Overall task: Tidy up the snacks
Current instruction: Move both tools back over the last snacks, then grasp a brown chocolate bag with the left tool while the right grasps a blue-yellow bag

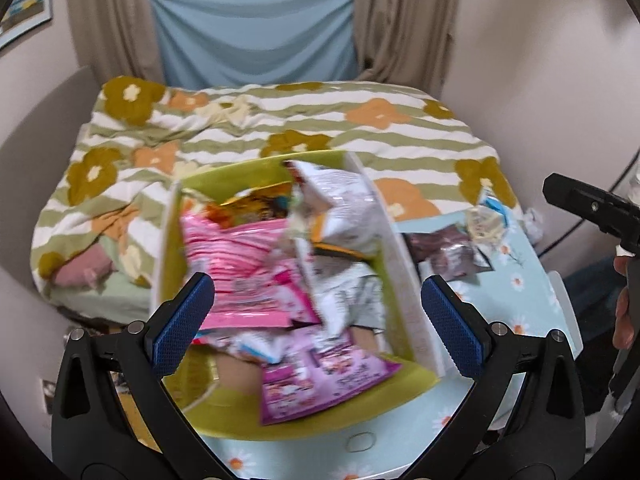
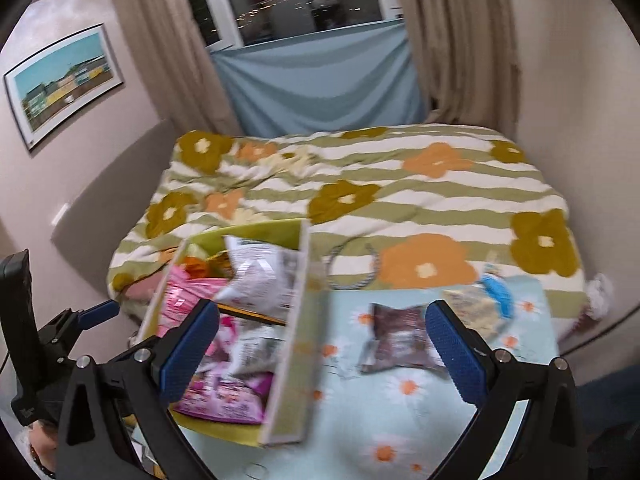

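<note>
A green box with white sides (image 1: 404, 280) (image 2: 296, 364) sits on a table with a light blue daisy cloth (image 1: 500, 304) (image 2: 400, 408). It holds pink snack bags (image 1: 240, 256) (image 2: 188, 304), a white bag (image 1: 344, 204) (image 2: 264, 276), an orange bag (image 1: 256, 204) and a purple bag (image 1: 320, 376) (image 2: 228, 396). A dark brown snack bag (image 1: 448, 256) (image 2: 400, 340) and a clear packet with blue (image 1: 488, 216) (image 2: 484, 300) lie on the cloth right of the box. My left gripper (image 1: 316, 320) is open above the box. My right gripper (image 2: 320, 348) is open, over the box's right wall and the brown bag.
A bed with a striped flower duvet (image 1: 280, 128) (image 2: 400, 184) lies right behind the table. Curtains and a blue cloth (image 1: 256, 32) hang at the window. A hair tie (image 2: 352, 264) lies on the duvet. The right tool (image 1: 600, 208) shows at the left view's right edge.
</note>
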Demonstrator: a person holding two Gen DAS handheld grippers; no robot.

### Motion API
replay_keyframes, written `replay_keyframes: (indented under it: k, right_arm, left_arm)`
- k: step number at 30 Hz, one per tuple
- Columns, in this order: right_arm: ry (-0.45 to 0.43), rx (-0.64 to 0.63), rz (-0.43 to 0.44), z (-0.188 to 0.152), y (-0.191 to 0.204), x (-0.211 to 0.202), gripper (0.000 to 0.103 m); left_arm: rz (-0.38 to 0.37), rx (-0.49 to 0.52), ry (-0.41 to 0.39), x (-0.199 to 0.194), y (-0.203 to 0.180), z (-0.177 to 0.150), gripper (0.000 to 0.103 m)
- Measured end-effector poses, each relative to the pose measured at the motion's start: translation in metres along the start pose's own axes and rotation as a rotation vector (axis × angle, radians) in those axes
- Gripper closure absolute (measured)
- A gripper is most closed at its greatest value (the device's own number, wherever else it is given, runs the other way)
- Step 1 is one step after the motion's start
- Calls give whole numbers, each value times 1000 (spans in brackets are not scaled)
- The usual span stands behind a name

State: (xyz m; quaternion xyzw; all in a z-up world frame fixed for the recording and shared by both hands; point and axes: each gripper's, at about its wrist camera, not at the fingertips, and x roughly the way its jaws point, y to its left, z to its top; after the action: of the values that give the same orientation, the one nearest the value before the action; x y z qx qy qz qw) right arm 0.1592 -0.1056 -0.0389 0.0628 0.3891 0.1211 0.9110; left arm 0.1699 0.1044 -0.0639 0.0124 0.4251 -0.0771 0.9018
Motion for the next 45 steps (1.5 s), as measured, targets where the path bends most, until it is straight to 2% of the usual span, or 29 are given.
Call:
replay_keyframes:
  k: [4,11,19,25,31,35,39,45]
  right_arm:
    - [-12,51,-57,-4,-40,-13,0]
    - [13,118,-60,-4,-111,-12,0]
    - [96,219,-49,-10,-191,20,0]
    - [184,336,-1,-18,-235,62,0]
    - [273,514,62,-32,-257,110,0]
    - [320,633,97,-43,-270,138,0]
    - [355,768,180,-50,-283,162,0]
    - [368,835,216,-50,-286,184,0]
  left_arm:
    - [-20,36,4,8,-34,6,0]
    - [-17,145,42,44,-102,23,0]
    - [-36,416,191,118,-179,45,0]
    - [-64,574,316,176,-211,43,0]
    - [-93,711,433,228,-232,31,0]
    - [-119,736,478,248,-238,27,0]
    - [-114,732,510,266,-237,24,0]
    - [-97,672,572,286,-236,24,0]
